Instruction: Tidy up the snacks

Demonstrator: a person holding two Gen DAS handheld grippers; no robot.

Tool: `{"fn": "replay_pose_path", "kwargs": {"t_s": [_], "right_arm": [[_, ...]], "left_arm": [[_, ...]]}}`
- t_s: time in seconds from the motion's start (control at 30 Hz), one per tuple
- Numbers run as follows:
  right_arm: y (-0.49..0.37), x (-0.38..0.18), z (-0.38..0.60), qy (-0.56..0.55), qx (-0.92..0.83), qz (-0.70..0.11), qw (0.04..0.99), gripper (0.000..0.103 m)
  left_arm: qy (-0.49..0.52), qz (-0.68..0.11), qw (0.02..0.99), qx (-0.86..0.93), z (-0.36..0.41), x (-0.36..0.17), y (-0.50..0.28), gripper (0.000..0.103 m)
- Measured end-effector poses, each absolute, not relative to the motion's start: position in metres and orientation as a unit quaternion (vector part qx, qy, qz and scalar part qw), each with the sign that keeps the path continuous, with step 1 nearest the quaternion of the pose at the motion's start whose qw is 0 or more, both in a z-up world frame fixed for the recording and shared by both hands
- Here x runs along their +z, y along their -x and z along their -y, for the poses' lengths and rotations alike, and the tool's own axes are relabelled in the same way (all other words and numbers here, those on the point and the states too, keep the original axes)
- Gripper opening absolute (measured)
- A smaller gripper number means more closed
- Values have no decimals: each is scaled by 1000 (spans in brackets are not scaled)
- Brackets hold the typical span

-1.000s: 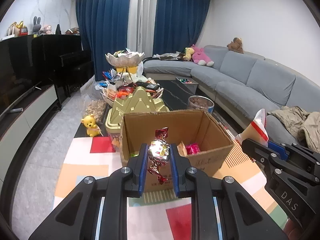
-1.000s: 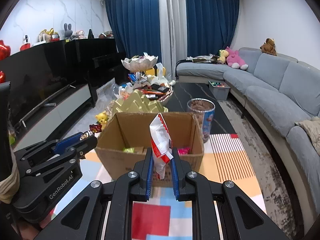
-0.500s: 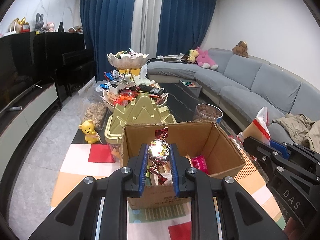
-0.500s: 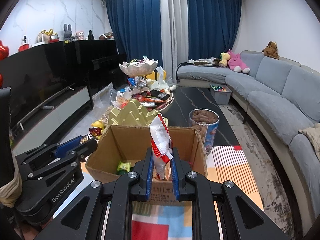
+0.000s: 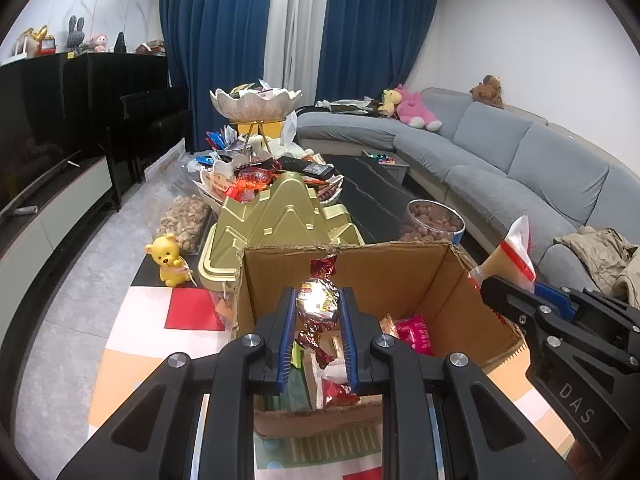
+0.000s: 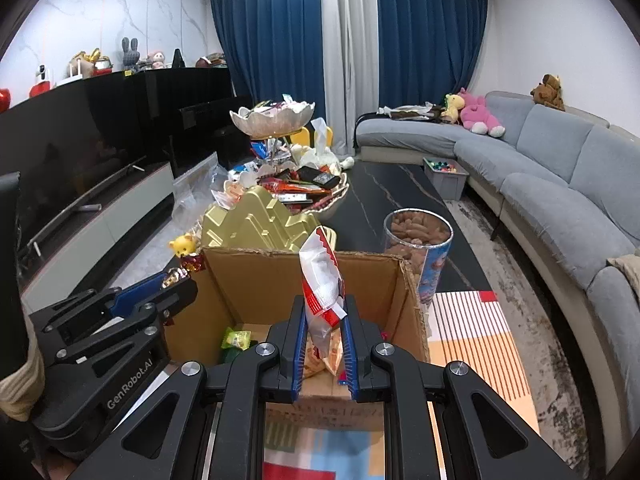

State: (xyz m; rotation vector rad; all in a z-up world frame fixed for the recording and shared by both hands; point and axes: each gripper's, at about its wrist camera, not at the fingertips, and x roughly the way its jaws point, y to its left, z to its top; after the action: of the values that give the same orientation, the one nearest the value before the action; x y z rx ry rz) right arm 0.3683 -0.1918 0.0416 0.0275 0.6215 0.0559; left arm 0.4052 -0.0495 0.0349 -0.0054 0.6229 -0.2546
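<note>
An open cardboard box (image 5: 404, 276) (image 6: 280, 280) stands on the patterned mat, with several wrapped snacks on its bottom. My left gripper (image 5: 319, 304) is shut on a foil-wrapped candy (image 5: 318, 300) with red twisted ends, held over the box's near edge. My right gripper (image 6: 323, 312) is shut on a red-and-white snack packet (image 6: 322, 280), also above the box's near side. In the left wrist view the right gripper (image 5: 504, 280) shows at the right with its packet (image 5: 514, 252). The right wrist view shows the left gripper (image 6: 176, 280) beside the box's left wall.
Behind the box stand a gold mountain-shaped tin (image 5: 280, 216), a clear tub of nuts (image 6: 416, 240) and a heaped snack tray (image 6: 304, 188) under a tiered bowl (image 5: 256, 104). A yellow bear figure (image 5: 168, 260) sits left. A grey sofa (image 6: 560, 184) runs along the right.
Both grippers have moved forward and slightly down with their snacks, from short of the box to over its near edge. The box now looks larger and closer.
</note>
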Motion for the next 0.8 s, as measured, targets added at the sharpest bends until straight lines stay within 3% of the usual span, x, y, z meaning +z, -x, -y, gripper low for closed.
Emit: {"fn": "replay_pose_path", "kwargs": {"t_s": [0.23, 0.37, 0.47, 0.53, 0.6, 0.8], "right_arm": [[-382, 31, 193, -12, 33, -322, 946, 18], [-384, 30, 195, -11, 33, -320, 947, 23], [-382, 32, 196, -9, 30, -314, 949, 42], [-380, 35, 197, -8, 22, -308, 951, 63], [-377, 39, 198, -7, 15, -301, 954, 71], [-366, 49, 200, -6, 7, -290, 957, 79]], "left_arm": [[1, -308, 943, -128, 52, 30, -414, 23], [-2, -308, 943, -127, 53, 28, -414, 41], [-2, -305, 945, -120, 52, 29, -412, 51], [-3, -303, 946, -113, 50, 30, -409, 57], [-4, -300, 948, -107, 48, 31, -406, 60], [1, -295, 951, -87, 40, 37, -394, 73]]}}
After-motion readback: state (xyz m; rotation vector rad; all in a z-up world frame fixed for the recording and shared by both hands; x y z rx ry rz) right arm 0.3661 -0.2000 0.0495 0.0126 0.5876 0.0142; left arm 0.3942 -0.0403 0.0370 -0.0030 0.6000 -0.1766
